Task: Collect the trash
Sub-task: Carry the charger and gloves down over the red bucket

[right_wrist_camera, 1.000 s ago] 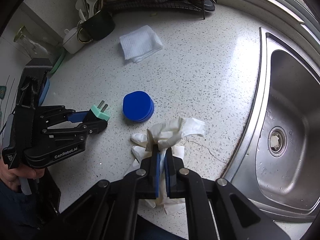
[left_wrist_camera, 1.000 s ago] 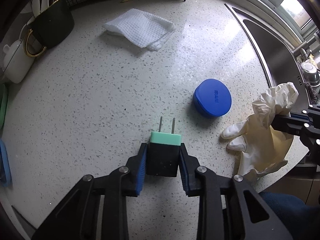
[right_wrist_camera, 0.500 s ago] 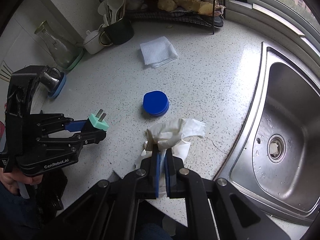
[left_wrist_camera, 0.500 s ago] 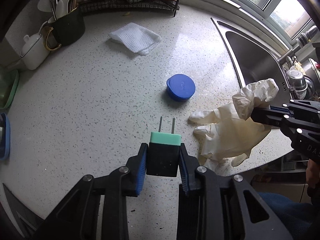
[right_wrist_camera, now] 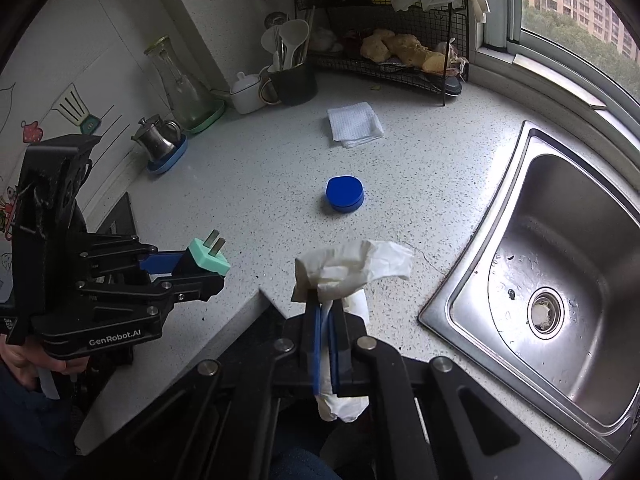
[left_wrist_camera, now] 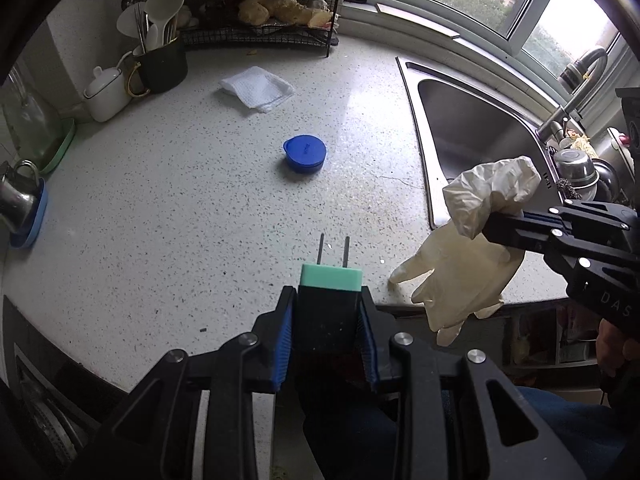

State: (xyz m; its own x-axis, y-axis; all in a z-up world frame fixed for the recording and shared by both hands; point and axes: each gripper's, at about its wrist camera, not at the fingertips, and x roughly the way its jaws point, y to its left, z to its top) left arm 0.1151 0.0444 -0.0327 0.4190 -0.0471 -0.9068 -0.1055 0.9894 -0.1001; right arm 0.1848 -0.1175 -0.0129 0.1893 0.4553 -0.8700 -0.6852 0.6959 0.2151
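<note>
Black left tongs (left_wrist_camera: pixel 326 322) clamp plug (left_wrist_camera: pixel 329 294); right tongs (right_wrist_camera: pixel 327 312) pinch glove (right_wrist_camera: pixel 352 268).

The middle of the table (right_wrist_camera: pixel 248 184) is lying mostly free, so a gripper could pass there. Only the blue lid (right_wrist_camera: pixel 345 193) and the folded white cloth (right_wrist_camera: pixel 354 125) are standing in the way. The back edge is crowded by the wire rack (right_wrist_camera: pixel 384 56), utensil cup (right_wrist_camera: pixel 294 80) and white pot (right_wrist_camera: pixel 246 96). The sink (right_wrist_camera: pixel 560 264) is taking up the right side.
</note>
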